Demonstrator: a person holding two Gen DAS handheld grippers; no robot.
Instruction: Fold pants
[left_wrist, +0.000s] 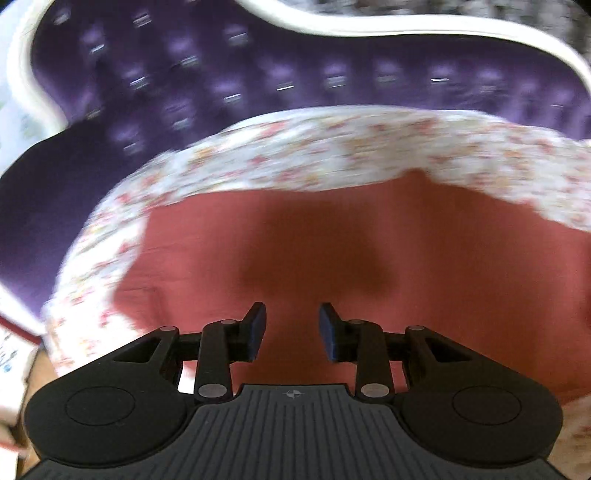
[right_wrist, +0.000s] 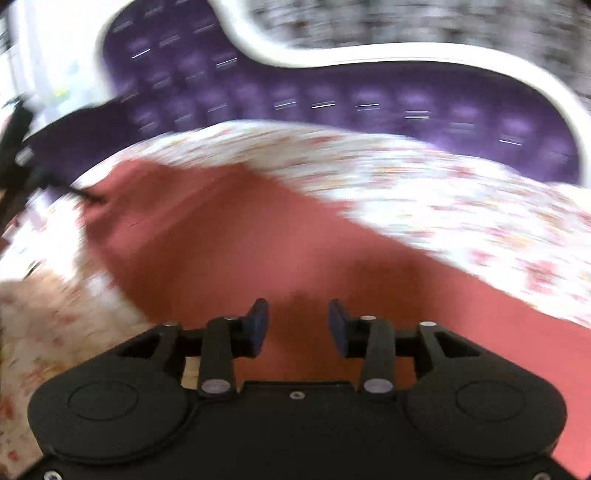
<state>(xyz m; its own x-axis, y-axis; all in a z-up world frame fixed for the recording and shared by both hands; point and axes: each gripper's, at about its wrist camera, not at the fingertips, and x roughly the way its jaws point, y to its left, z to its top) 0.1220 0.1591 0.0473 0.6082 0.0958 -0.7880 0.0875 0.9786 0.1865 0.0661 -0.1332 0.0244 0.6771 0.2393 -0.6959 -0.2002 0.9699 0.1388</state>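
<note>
The pants (left_wrist: 332, 236) are a flat spread of salmon-red cloth on a floral bed sheet (left_wrist: 332, 155). In the left wrist view my left gripper (left_wrist: 292, 332) hovers over the cloth, open and empty. In the right wrist view the pants (right_wrist: 258, 236) stretch from far left to near right across the sheet (right_wrist: 461, 214). My right gripper (right_wrist: 298, 328) is open and empty above them. The left gripper (right_wrist: 22, 158) shows as a dark blurred shape at the pants' far left end. Both views are motion-blurred.
A purple tufted headboard (left_wrist: 332, 74) with a white curved frame (left_wrist: 443, 35) rises behind the bed. It also shows in the right wrist view (right_wrist: 369, 99). A box-like white object (left_wrist: 11, 354) sits at the lower left beside the bed.
</note>
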